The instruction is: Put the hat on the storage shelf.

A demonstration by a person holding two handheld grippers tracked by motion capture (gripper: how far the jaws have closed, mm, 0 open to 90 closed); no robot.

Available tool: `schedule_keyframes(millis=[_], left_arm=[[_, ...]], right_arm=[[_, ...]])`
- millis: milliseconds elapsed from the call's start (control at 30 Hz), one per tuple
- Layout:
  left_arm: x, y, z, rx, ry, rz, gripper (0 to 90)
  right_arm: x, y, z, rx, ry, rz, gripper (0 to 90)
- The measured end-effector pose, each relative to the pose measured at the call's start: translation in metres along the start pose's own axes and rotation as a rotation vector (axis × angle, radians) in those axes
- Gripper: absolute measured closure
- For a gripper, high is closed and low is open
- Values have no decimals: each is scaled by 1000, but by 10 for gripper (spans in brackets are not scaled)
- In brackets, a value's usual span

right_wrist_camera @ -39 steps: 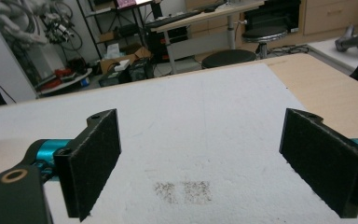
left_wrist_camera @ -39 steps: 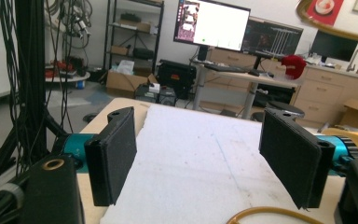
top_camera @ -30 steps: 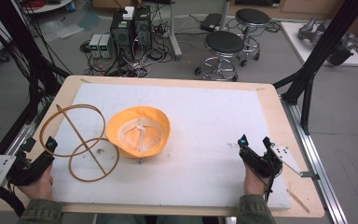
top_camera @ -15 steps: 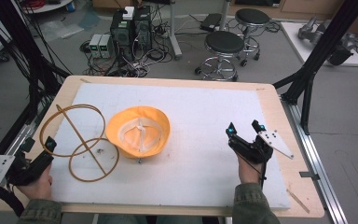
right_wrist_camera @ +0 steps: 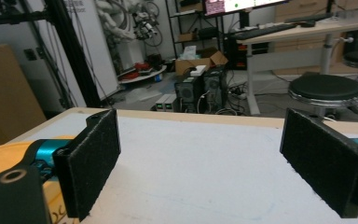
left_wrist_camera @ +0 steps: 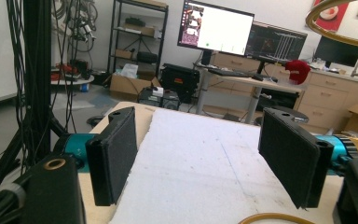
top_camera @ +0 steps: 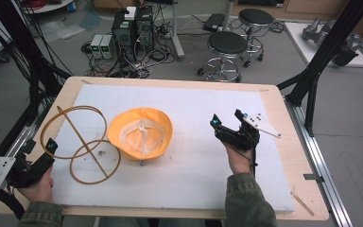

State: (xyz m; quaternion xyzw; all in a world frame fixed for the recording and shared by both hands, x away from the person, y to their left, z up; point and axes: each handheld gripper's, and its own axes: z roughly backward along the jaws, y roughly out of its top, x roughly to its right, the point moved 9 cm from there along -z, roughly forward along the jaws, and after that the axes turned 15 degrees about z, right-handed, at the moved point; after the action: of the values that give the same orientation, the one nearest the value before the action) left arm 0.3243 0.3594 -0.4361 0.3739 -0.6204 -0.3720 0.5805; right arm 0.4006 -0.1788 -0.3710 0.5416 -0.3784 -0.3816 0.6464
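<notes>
— Two grippers, both with jaws spread wide and nothing between them. The right gripper [top_camera: 227, 122] hovers over the white mat [top_camera: 208, 161], right of the yellow hat [top_camera: 141, 134]; the left gripper [top_camera: 40, 151] sits at the near left edge.

— And the hat?

— Mid-table, crown down, pale lining showing. Soft cloth, light and floppy by the look; I'd pinch the brim's right edge. Left of it stands a wire hoop frame [top_camera: 80, 142], thin, stiff, probably springy.
</notes>
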Motion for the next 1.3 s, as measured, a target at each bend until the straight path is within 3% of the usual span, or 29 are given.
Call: schedule_keyframes(millis=[267,700,933,1300], left_arm=[[0,0,-1,0,-2,2,282],[1,-1,-2,-1,-10,9,283],[0,-1,-1,-1,-7,12,282],[-2,1,0,5,-5,17,283]], right_arm=[[-23,11,-23,-1,76,12,108],[-55,23,-47,-10,140,43,108],[-69,22,-59,-49,180,42,108],[-100,25,-79,-109,233,98,108]])
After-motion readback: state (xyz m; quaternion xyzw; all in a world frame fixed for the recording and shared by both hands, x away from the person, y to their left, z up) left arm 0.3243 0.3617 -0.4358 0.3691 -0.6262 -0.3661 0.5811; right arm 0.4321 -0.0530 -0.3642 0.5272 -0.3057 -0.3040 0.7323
